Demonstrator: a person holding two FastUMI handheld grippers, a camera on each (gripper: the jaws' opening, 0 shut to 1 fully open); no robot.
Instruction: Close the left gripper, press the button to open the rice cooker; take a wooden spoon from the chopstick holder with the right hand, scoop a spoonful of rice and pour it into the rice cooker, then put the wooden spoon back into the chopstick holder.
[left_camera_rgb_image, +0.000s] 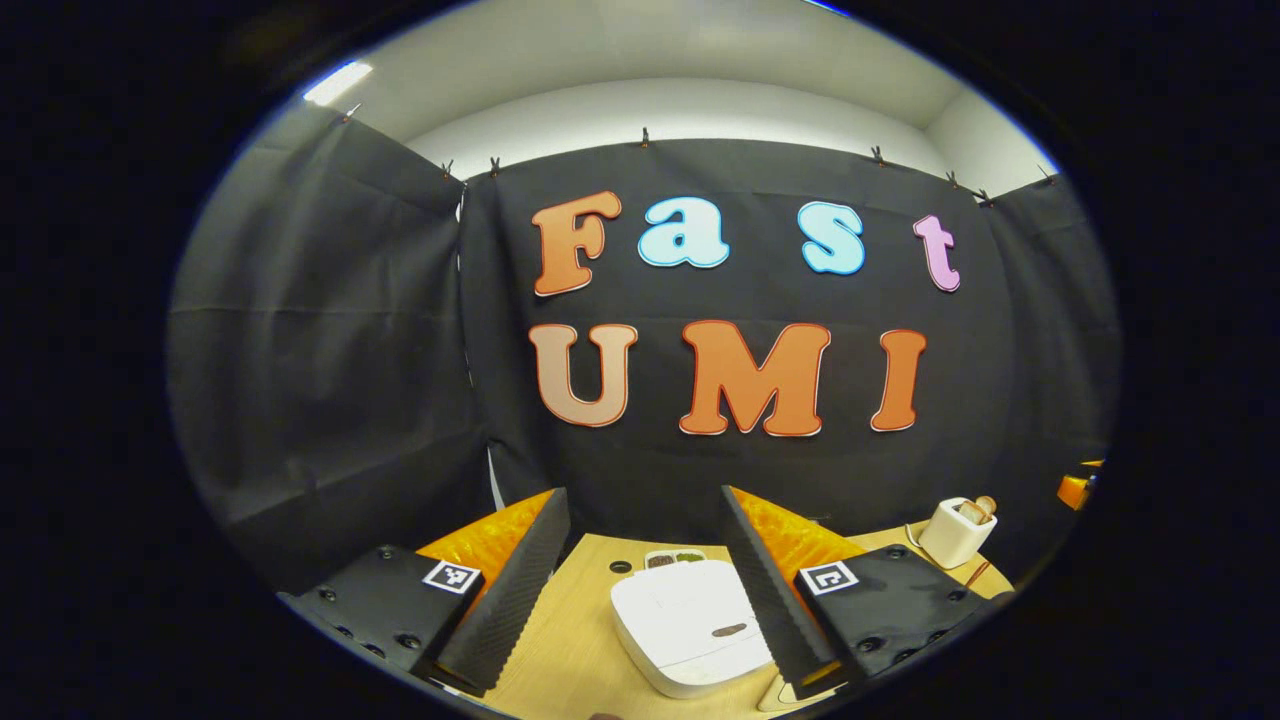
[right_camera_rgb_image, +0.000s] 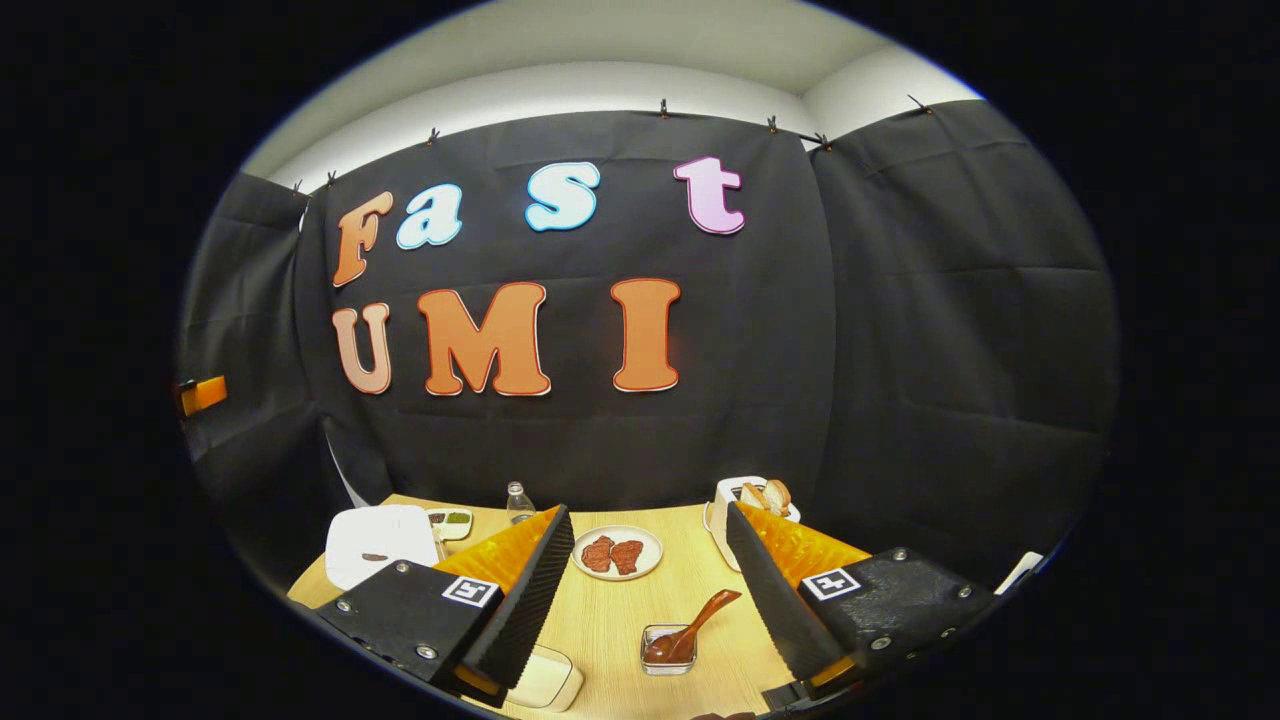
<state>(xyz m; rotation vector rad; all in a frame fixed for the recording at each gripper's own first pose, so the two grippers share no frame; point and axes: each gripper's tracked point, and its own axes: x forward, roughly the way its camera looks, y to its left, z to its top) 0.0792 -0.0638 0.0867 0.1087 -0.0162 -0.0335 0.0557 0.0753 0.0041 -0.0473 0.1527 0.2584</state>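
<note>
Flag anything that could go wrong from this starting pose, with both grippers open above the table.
1. The left gripper is open over the rice cooker; the fingers must close before pressing, or they may straddle the small button.
2. The wooden spoon lies tilted in a small clear container, which could tip when the right gripper lifts it.
3. A plate of food lies just beyond the spoon; a low pass might nudge it.

Place: you are working in a staged recording booth, not a real kitchen
Walls: black cloth (right_camera_rgb_image: 900, 330) clipped up on three sides; plain white room wall and ceiling above it
Set: a light wooden table (right_camera_rgb_image: 620, 610) dressed with kitchen props; white rice cooker (left_camera_rgb_image: 690, 625); plate of food (right_camera_rgb_image: 617, 552); chopstick holder (left_camera_rgb_image: 955, 532)
</note>
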